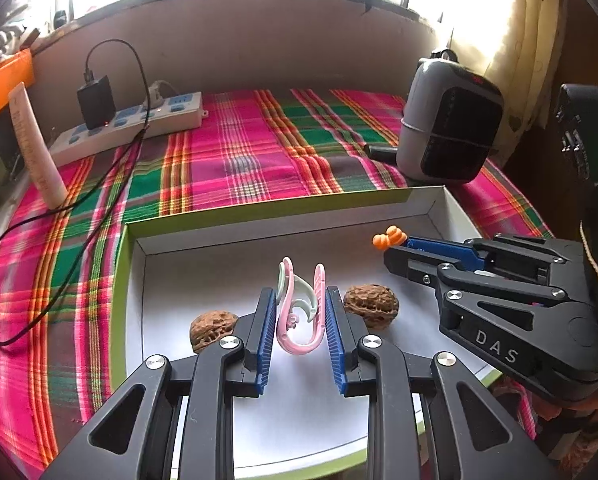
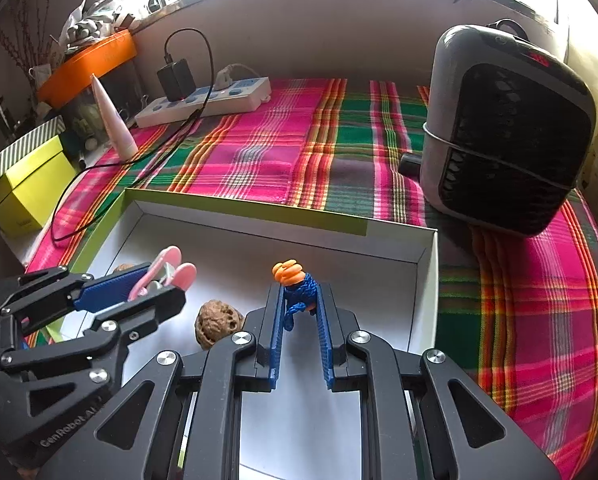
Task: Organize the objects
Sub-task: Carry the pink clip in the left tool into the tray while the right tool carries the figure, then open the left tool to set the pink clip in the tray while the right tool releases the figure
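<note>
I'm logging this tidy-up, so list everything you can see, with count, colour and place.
box lid: one, white inside, green rim, on plaid cloth
walnuts: two, brown, in lid
hair clips: pink and pale green, in left jaws
knotted cord toy: one, blue and orange, in right jaws
heater: one, grey-black, right rear
power strip: one, white-blue, left rear
tube: one, pale pink, left
left hand-held gripper: black, blue pads
right hand-held gripper: same
</note>
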